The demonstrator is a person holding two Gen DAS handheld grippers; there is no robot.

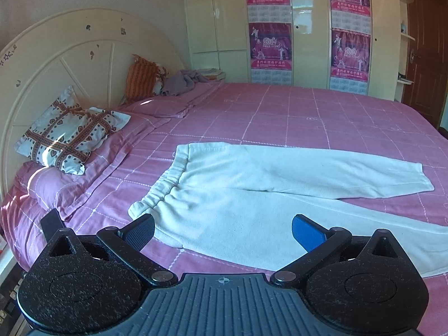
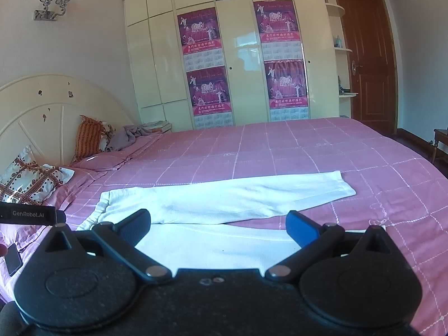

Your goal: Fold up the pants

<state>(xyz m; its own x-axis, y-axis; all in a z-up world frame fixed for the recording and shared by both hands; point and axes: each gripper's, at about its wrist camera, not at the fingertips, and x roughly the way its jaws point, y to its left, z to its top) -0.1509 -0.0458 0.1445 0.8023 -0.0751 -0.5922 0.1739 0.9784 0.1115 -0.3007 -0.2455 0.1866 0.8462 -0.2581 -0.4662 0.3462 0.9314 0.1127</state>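
Left wrist view: the white pants [image 1: 252, 184] are seen spread flat on the pink checked bedspread [image 1: 308, 117], the elastic waistband [image 1: 165, 184] turned toward the pillows and the 2 legs stretched out to the right, the far leg angled away from the near one. The left claw [image 1: 222, 231] is held wide apart above the near waist corner, nothing being gripped between its black pad and its blue pad. A heart-patterned pillow [image 1: 67, 137] is propped at the cream headboard [image 1: 70, 56], and 4 magenta posters are seen on the wardrobe [image 1: 308, 28] behind the bed. Right wrist view: the pants [image 2: 224, 196] are shown from lower down, the near leg lying under the right claw [image 2: 218, 225], which is likewise spread wide and empty. A dark phone [image 2: 12, 257] is seen at the left edge on the bedspread [image 2: 280, 145].
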